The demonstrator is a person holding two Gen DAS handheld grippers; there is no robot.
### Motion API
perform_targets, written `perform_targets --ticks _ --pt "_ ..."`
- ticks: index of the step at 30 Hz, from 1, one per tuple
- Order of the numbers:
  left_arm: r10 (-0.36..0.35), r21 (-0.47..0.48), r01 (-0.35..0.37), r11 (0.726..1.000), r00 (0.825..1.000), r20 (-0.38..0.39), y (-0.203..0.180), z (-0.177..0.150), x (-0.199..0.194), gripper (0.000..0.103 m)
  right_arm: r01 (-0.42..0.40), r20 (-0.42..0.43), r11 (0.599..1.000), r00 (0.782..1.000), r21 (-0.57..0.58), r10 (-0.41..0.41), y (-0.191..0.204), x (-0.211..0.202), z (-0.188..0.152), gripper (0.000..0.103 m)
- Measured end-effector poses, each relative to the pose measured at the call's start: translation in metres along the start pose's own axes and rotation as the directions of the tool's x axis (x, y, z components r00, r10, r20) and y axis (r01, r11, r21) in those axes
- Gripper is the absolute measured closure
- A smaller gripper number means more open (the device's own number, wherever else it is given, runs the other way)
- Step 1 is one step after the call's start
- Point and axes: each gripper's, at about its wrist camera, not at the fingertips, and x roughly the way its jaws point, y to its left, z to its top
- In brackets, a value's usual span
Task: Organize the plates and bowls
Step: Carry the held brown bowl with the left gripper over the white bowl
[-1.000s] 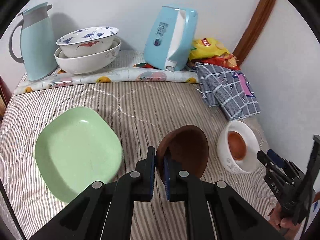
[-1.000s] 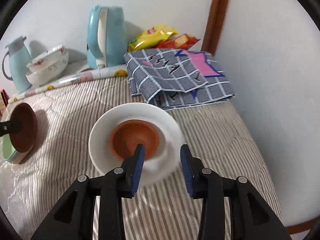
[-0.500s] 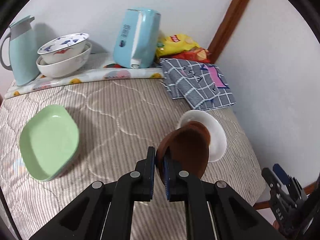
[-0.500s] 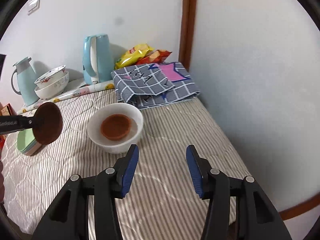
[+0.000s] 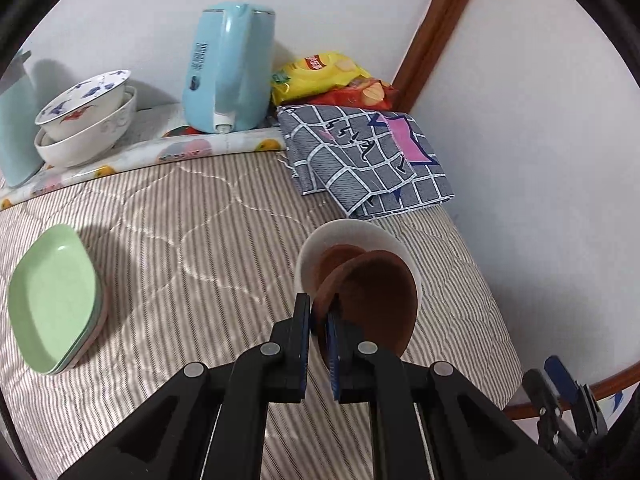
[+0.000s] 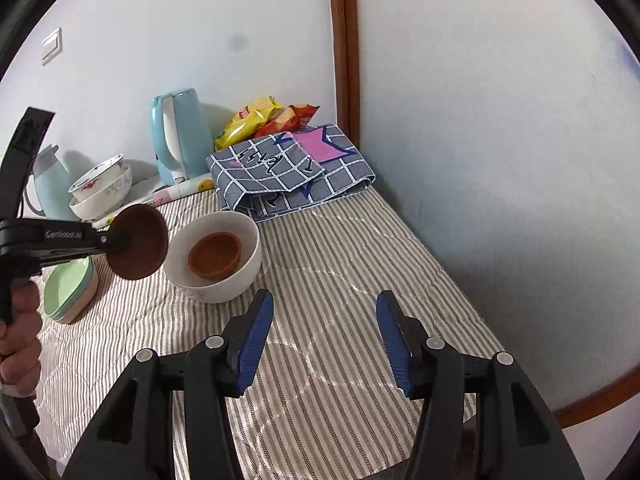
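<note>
My left gripper is shut on the rim of a dark brown bowl, held tilted in the air just left of and above a white bowl. That white bowl stands on the striped cover and holds a smaller brown bowl. From the right wrist the held brown bowl and the left gripper show at the left. My right gripper hangs back from the white bowl with nothing between its blue pads, its jaws opening. Stacked green plates lie at the left.
Two nested patterned bowls, a blue kettle, a pale jug, snack bags and a folded checked cloth line the back by the wall. The table's rounded edge runs close on the right. A hand grips the left tool.
The left gripper carried the brown bowl rightward from beside the green plates to the white bowl. The right gripper drew back and up from the white bowl and its jaws widened.
</note>
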Motion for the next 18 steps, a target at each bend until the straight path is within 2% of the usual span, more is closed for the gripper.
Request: perform_targets --ticks 18 --pt "-0.009 -0.037 0.006 0.999 0.997 -0.075 -0.007 0.021 0.073 0.094 0.014 0.009 1.0 1.0 0.028 -0.014 -0.013 0.006 -0.005 0.05"
